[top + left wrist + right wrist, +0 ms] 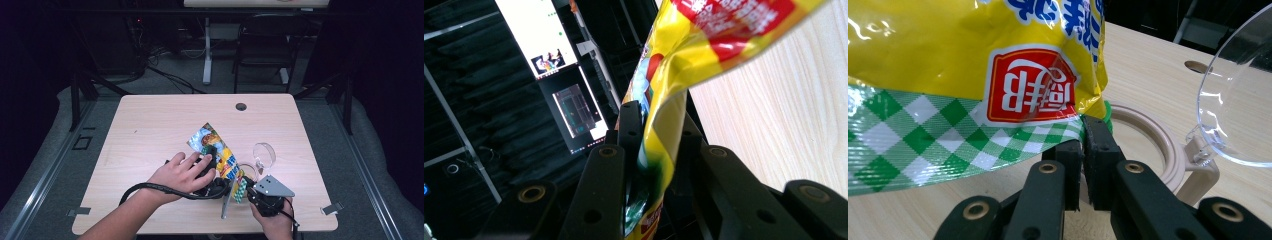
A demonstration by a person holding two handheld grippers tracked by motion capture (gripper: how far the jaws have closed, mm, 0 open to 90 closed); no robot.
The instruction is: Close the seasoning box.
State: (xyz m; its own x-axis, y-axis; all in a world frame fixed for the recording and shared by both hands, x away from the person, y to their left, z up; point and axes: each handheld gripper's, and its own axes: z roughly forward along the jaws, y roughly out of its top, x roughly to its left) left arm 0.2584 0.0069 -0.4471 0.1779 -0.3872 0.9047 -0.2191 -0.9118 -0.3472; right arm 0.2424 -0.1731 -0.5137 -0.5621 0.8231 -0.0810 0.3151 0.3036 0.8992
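Near the table's (150,120) near edge, the left tongs (212,156) are clamped on the middle of a yellow snack bag (216,150) that slants from far-left to near-right, the right tongs (248,189) are clamped on its checked near end, just left of a clear bowl (264,155).

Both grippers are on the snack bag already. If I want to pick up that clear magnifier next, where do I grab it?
Take the magnifier by its beige base ring, coming from above: it lies flat on the table, while the clear lens stands tilted up and looks slippery.
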